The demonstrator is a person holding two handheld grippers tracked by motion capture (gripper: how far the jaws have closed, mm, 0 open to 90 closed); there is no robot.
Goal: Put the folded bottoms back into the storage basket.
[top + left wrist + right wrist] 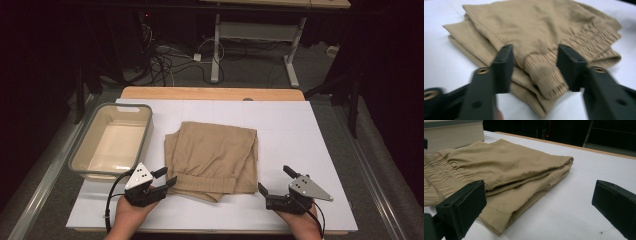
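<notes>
high view: folded tan shorts (212, 159) are laid mid-worktop (300, 130), left claw (162, 181) at the waistband corner. left claw view: jaws are seen straddling the waistband (544, 72), not yet pinching; top layer alone may be caught. right claw view: right claw (536, 205) is spread wide beside the fold.

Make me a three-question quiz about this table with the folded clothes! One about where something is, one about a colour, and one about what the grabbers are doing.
1. Where is the tub?
A. Left of the folded cloth
B. On top of the cloth
C. Right of the cloth

2. What colour is the folded cloth?
A. Blue
B. Tan
C. Red

3. How are the jaws of the right gripper?
A. Shut on the cloth
B. Shut on the tub
C. Wide open, holding nothing

Answers:
1 A, the high view shows the tub at the table's left.
2 B, it looks tan in each view.
3 C, white table shows between its jaws.
</notes>
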